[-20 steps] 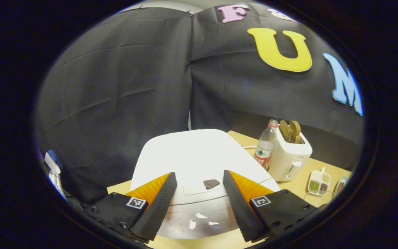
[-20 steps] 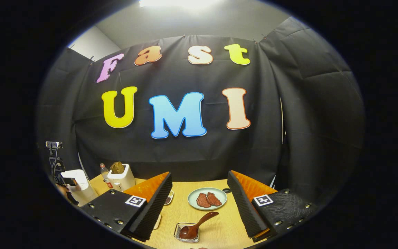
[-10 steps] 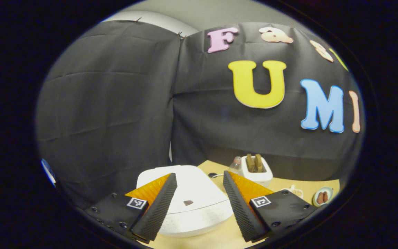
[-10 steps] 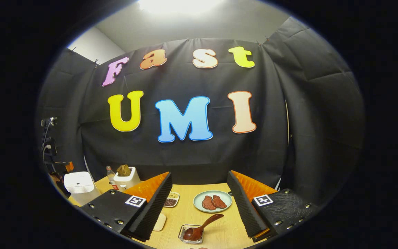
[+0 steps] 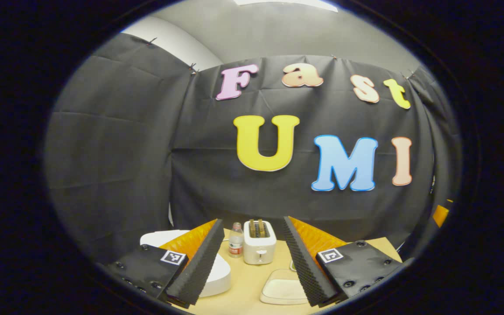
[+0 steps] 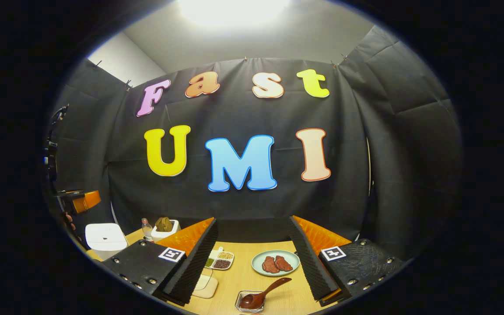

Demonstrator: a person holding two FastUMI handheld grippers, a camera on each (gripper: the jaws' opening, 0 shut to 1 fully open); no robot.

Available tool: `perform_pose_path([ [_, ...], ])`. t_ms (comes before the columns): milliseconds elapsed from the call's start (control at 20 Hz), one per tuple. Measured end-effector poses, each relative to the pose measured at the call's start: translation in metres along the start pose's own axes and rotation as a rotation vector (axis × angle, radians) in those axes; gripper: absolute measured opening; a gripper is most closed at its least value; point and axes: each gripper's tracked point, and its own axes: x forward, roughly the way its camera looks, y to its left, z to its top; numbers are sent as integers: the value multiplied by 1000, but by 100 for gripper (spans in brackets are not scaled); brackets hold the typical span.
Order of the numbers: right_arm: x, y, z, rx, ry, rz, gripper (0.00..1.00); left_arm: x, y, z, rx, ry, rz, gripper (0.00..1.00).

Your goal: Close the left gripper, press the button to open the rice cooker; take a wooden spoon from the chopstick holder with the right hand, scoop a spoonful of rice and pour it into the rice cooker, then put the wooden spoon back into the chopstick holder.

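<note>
The left gripper (image 5: 252, 258) is open and holds nothing; the right gripper (image 6: 254, 260) is also open and empty. The white rice cooker (image 6: 103, 238) stands with its lid down at the far left of the wooden table (image 6: 278, 302). The toaster (image 6: 163, 227) stands just right of the cooker. The wooden spoon (image 6: 263, 295) lies well right of the cooker, its bowl in a small clear dish (image 6: 242, 306), near a plate of meat (image 6: 276, 263).
</note>
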Motion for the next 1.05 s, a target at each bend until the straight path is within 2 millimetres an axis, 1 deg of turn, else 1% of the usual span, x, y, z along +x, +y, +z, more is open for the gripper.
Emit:
perform_pose_path([
  [50,1,5,0,0,4,7,97,-8,-6,-3,-1,-2,-15,94],
  [100,0,9,2,2,2,14,97,-12,-21,-1,-3,-2,-42,95],
  [150,0,13,6,7,-6,20,97,-17,-26,-1,6,-2,-62,94],
  [200,1,18,8,11,-12,29,97,-21,-28,3,20,-10,-72,95],
  [300,2,28,7,10,1,46,97,-24,-23,15,26,-30,-74,94],
  [400,2,36,13,20,-6,63,97,-27,-23,22,19,-40,-72,94],
  [500,1,44,14,12,-9,77,97,-29,-17,29,21,-56,-65,95],
  [650,-3,53,15,1,-15,91,98,-31,-8,26,11,-49,-54,94],
  [800,-4,61,12,0,-8,98,97,-32,2,28,9,-50,-46,93],
  [900,-4,64,8,2,-1,98,97,-30,8,27,18,-52,-40,94],
  [1050,-3,71,5,-6,11,103,98,-27,17,25,19,-50,-23,93],
])
